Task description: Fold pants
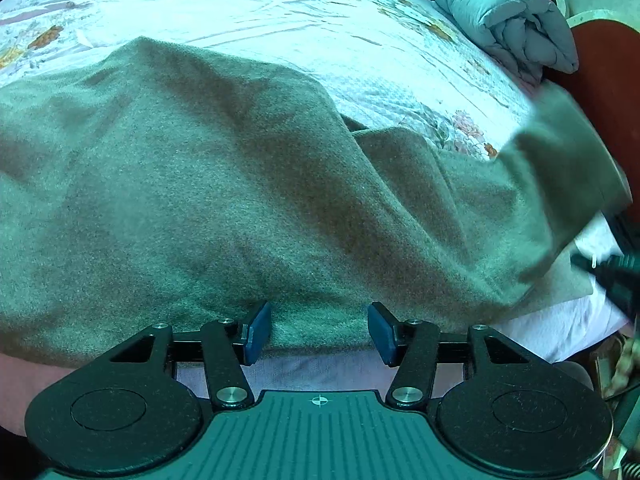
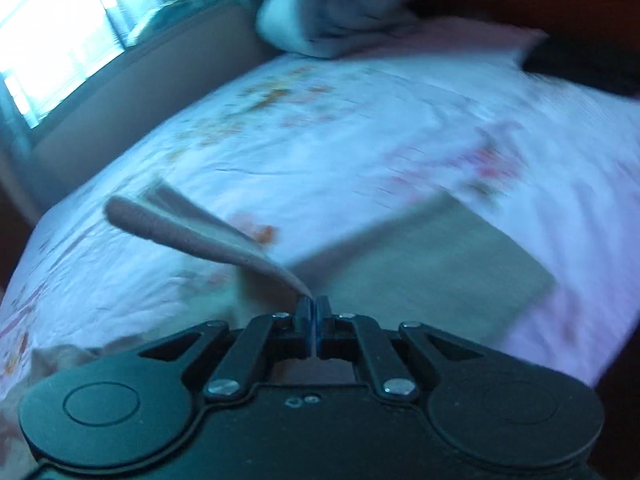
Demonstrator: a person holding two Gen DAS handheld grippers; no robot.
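Note:
Grey-green pants (image 1: 224,200) lie spread across the bed and fill most of the left wrist view. My left gripper (image 1: 319,330) is open, its blue pads (image 1: 258,332) resting at the near edge of the cloth with fabric between them. In the right wrist view my right gripper (image 2: 314,308) is shut on a lifted edge of the pants (image 2: 192,232), which hangs up and to the left. A flat part of the pants (image 2: 432,260) lies on the sheet behind it. The right wrist view is motion-blurred.
The bed has a white floral sheet (image 1: 280,20), which also shows in the right wrist view (image 2: 320,128). A rolled grey quilt (image 1: 508,20) sits at the far corner and shows in the right wrist view too (image 2: 344,12). A red-brown headboard (image 1: 608,80) and a window (image 2: 52,32) border the bed.

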